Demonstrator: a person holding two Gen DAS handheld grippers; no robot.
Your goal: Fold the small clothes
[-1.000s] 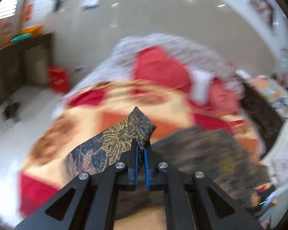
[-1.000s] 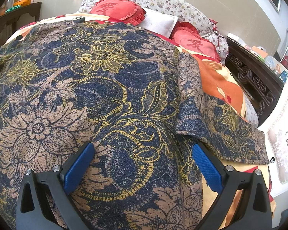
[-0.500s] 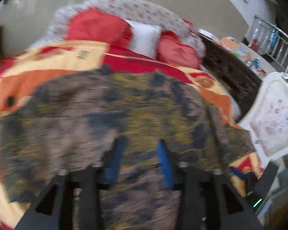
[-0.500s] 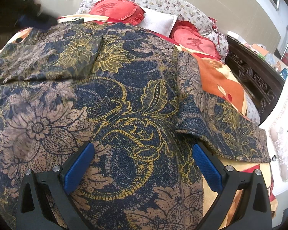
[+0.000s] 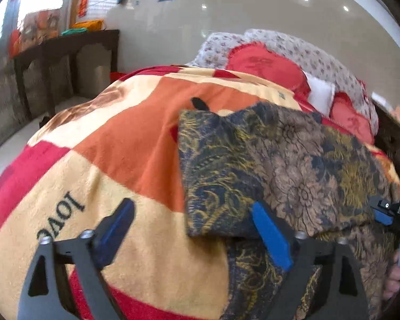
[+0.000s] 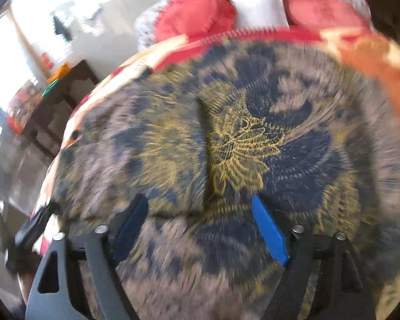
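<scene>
A dark blue, gold and brown floral garment (image 5: 280,165) lies on the bed, its left part folded over onto itself with a straight left edge. My left gripper (image 5: 192,229) is open and empty, low over the garment's near left corner; its right finger (image 5: 270,236) is over the cloth, its left over the blanket. My right gripper (image 6: 200,226) is open and empty, close above the garment (image 6: 240,138), in a blurred view. The right gripper also shows at the right edge of the left wrist view (image 5: 392,213).
The bed is covered by an orange, cream and red blanket (image 5: 114,144). Red and white pillows (image 5: 264,64) lie at the head. A dark wooden side table (image 5: 64,53) stands left of the bed. A dark wooden frame (image 5: 394,138) runs along the right.
My left gripper was shut on a garment corner, carried it over to the right, let go and opened, then drew back left. My right gripper has swung left and its jaws have narrowed.
</scene>
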